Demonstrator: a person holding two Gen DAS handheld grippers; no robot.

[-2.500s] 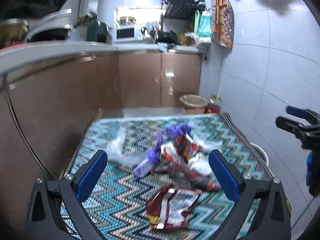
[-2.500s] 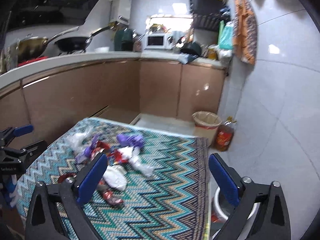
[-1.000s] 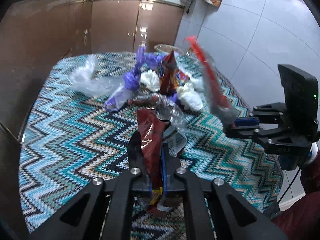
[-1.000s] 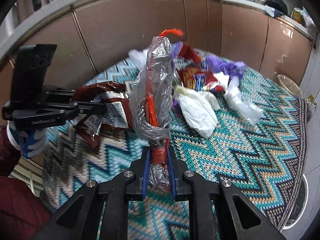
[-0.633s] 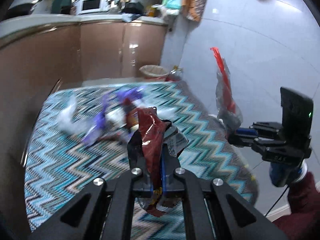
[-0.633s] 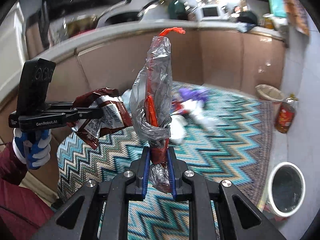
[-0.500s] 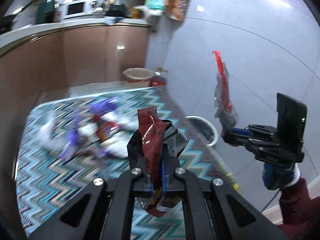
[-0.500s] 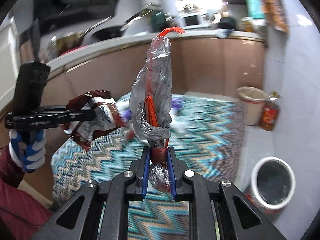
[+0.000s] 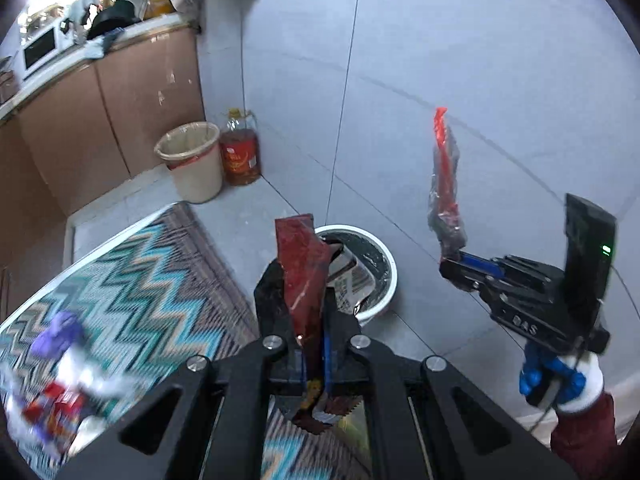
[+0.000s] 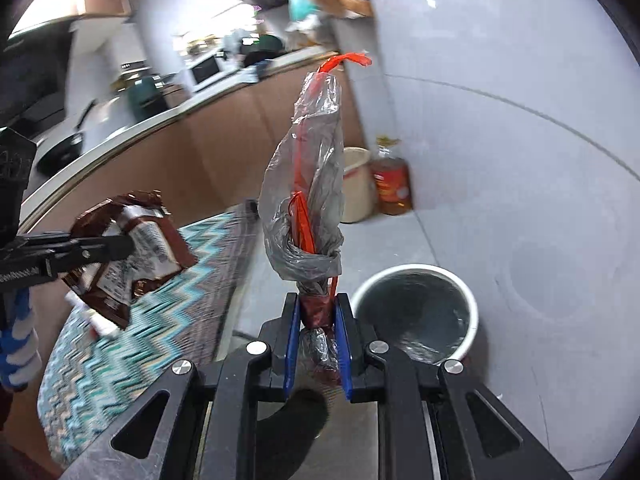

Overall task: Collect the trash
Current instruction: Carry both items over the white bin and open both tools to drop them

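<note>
Trash in both of your grippers: your left gripper (image 9: pixel 314 354) is clamped tight on a dark red snack wrapper (image 9: pixel 302 268), which stands up from between its blue pads, while your right gripper (image 10: pixel 318 334) pinches a twisted grey plastic bag with a red strip (image 10: pixel 310 200) inside it, held upright by its knotted lower end. Just beyond the tips of your left gripper, and partly hidden behind the wrapper, a white-rimmed trash bin (image 9: pixel 378 256) sits on the grey tiled floor (image 9: pixel 280 208); from your right gripper the same bin lies ahead and to the right of the fingertips, its dark inside showing. Neither piece touches the bin.

To the left of both grippers lies the surface under a teal zigzag cloth (image 9: pixel 132 280), and at its near left end, blurred, more trash (image 9: pixel 60 392) remains: purple, white and red scraps. Farther ahead of your left gripper, against the brown cabinets (image 9: pixel 120 100), stands a beige lined wastebasket (image 9: pixel 192 168) with an amber oil bottle (image 9: pixel 240 152) just beside it at the foot of the wall. Your gloved right hand (image 9: pixel 560 376), blue and white with a maroon sleeve, shows to the right of the left gripper. A microwave (image 9: pixel 38 50) sits on the far counter.
</note>
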